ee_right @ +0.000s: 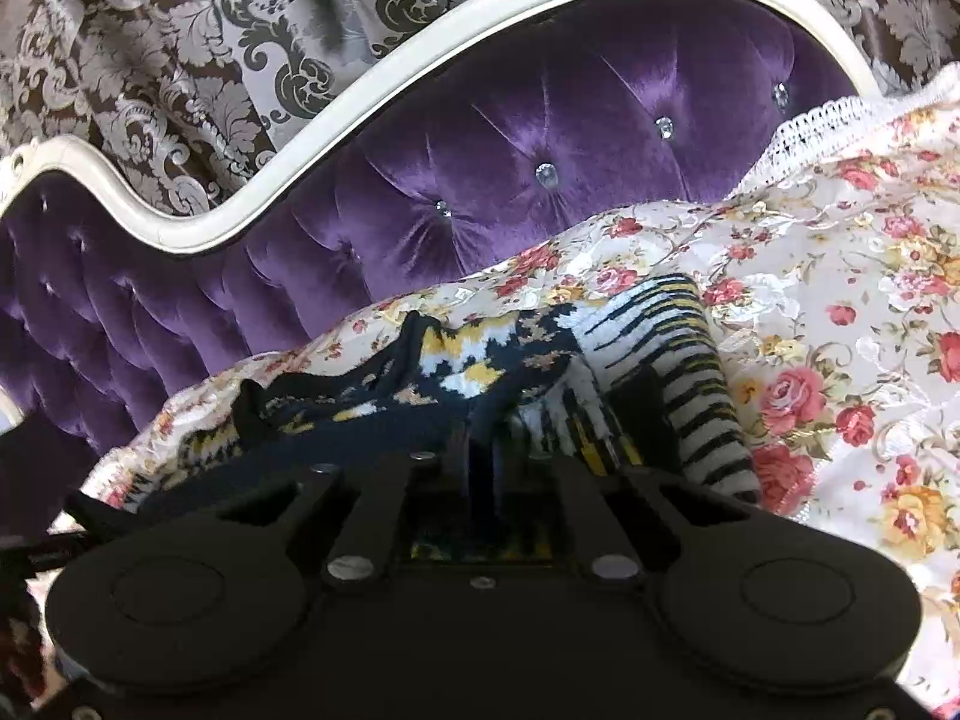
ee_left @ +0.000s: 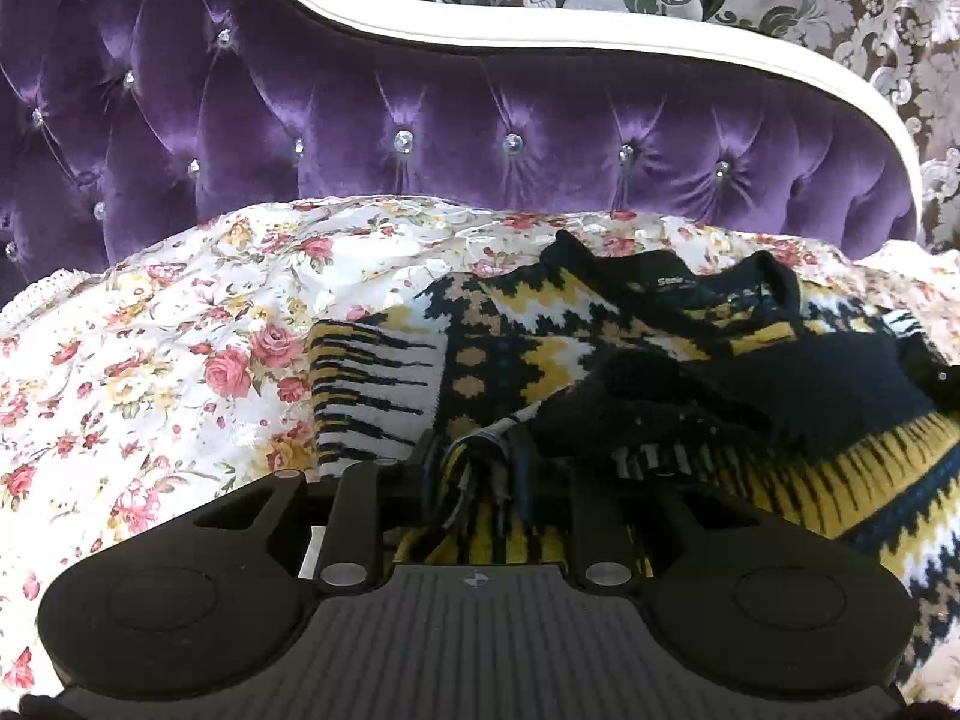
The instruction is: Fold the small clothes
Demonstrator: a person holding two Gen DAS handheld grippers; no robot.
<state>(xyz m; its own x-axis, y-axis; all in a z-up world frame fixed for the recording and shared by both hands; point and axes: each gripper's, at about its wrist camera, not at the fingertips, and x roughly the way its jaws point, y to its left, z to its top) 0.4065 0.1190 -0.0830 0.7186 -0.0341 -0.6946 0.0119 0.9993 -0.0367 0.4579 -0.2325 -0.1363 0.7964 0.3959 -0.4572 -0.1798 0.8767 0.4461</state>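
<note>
A small knit sweater [ee_left: 540, 348], black with yellow, white and tan patterns, lies crumpled on the floral bedspread [ee_left: 150, 360]. My left gripper [ee_left: 480, 480] is shut on a bunched edge of the sweater, low over the bed. In the right wrist view the same sweater [ee_right: 480, 372] lies ahead, a striped sleeve [ee_right: 696, 396] to the right. My right gripper [ee_right: 486, 468] is shut on dark sweater fabric; its fingertips are buried in the knit.
A tufted purple velvet headboard [ee_left: 420, 120] with a white frame [ee_left: 540, 30] stands behind the bed. Patterned damask curtains [ee_right: 150, 60] hang behind it. The floral bedspread [ee_right: 840, 300] with a lace edge stretches to the sides.
</note>
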